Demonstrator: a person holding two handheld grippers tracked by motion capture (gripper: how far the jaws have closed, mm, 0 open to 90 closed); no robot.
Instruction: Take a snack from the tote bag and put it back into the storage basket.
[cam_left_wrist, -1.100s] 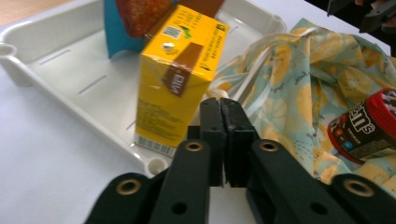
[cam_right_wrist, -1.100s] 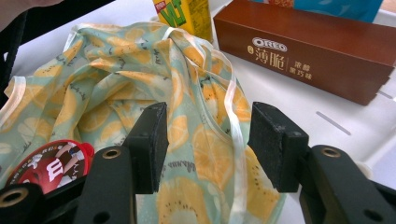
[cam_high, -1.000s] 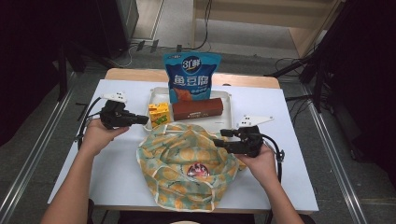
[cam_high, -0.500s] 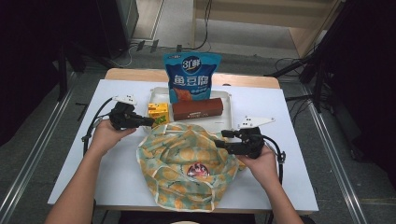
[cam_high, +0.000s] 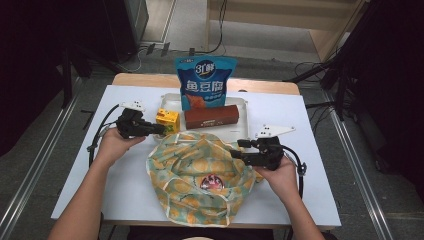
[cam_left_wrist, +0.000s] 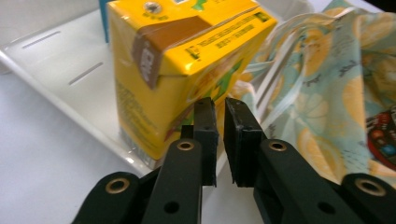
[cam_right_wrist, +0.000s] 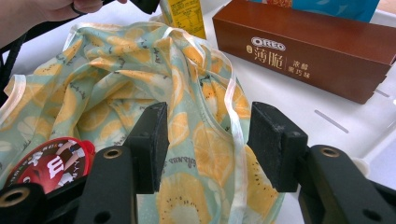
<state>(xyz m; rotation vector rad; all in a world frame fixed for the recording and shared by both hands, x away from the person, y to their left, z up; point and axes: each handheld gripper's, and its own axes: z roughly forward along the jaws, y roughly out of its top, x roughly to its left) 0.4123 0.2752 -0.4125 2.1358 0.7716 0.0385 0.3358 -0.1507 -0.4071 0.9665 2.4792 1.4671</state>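
Left gripper view shows your left gripper (cam_left_wrist: 215, 140) just opening a crack beside the yellow juice box (cam_left_wrist: 177, 70), gripping nothing; your right gripper (cam_right_wrist: 208, 144) gapes over the bag's rim (cam_right_wrist: 233, 116) to hold it wide

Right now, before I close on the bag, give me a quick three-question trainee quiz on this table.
1. True or false: the brown box lies in the white tray.
2. What sits between the right gripper's fingers?
3. What stands behind the brown box? A a green bottle; B a blue pouch; C a red mug.
Key: 1 true; 2 fabric of the bag, not pinched; 3 B.
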